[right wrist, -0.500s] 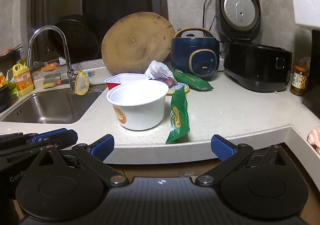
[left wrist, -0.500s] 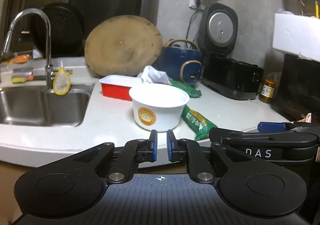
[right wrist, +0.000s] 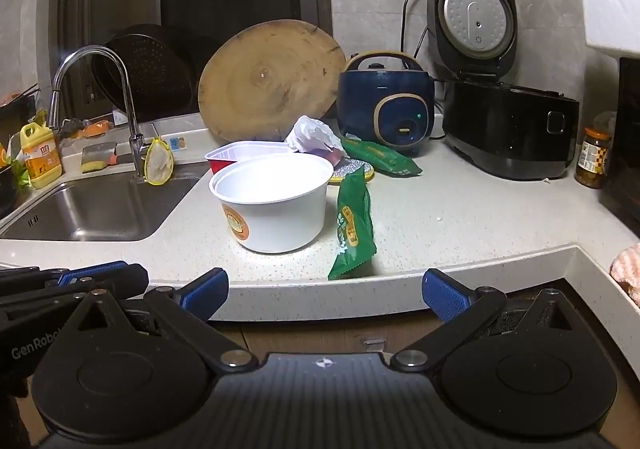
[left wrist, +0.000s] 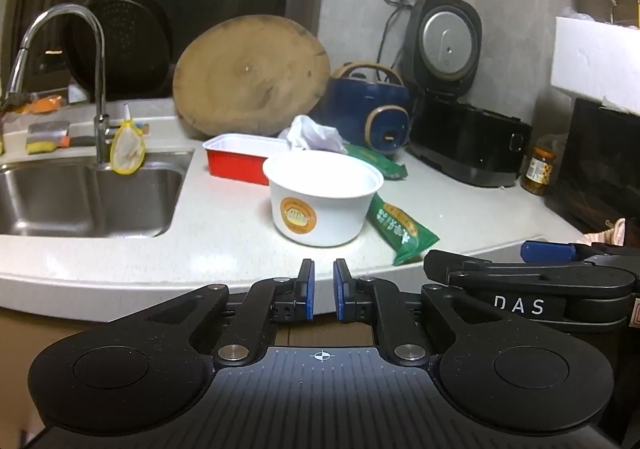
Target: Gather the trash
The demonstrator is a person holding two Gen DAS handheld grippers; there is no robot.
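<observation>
An empty white paper bowl (left wrist: pixel 324 197) (right wrist: pixel 276 205) stands on the counter near its front edge. A green snack wrapper (left wrist: pixel 400 229) (right wrist: pixel 352 225) lies right of the bowl. Behind it are a red tray (left wrist: pixel 240 157) (right wrist: pixel 244 153), a crumpled white bag (left wrist: pixel 310 135) (right wrist: pixel 314 135), a second green wrapper (left wrist: pixel 376 161) (right wrist: pixel 380 157) and a foil lid (right wrist: pixel 352 171). My left gripper (left wrist: pixel 324 273) hovers before the counter edge in line with the bowl, shut with nothing between its pads. My right gripper (right wrist: pixel 324 281) stands wide open and empty, facing the near wrapper.
A steel sink (left wrist: pixel 80 189) with a faucet (left wrist: pixel 100 89) lies to the left. A round wooden board (left wrist: pixel 252 77), a blue cooker (left wrist: pixel 368 109) and an open black rice cooker (left wrist: pixel 468 137) line the back wall. A jar (right wrist: pixel 594 157) stands far right.
</observation>
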